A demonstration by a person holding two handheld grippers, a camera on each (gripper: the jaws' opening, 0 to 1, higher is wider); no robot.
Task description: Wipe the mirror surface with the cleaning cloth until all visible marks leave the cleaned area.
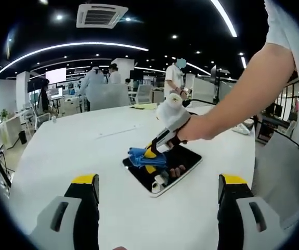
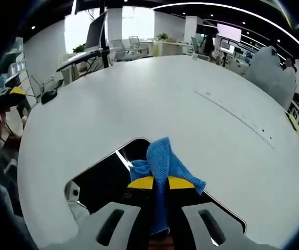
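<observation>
Down at the bottom of the left gripper view, the left gripper (image 1: 157, 194) is hanging above the white table (image 1: 87, 151) with its yellow-tipped jaws spread wide, gripping nothing. Just beyond them, at centre frame, the mirror (image 1: 183, 165) is lying flat on the table, dark glass in a pale rim. The right gripper (image 1: 152, 154) is coming in from the right in a person's hand (image 1: 193, 129), and it is pressing the blue cleaning cloth (image 1: 141, 156) down on the mirror's left end.

Over in the right gripper view, at bottom centre, the jaws are pinching that cleaning cloth (image 2: 162, 169) tight between their yellow tips, a fold sticking up above them and a strip hanging down between them. The mirror (image 2: 100, 179) is spreading out beneath, from lower left to lower right.

Farther back in the left gripper view, people in white (image 1: 100, 83) are standing among desks across the middle of the frame. At the top, a ceiling vent (image 1: 101, 14) is sitting among light strips. I'm reading no writing or labels anywhere.
</observation>
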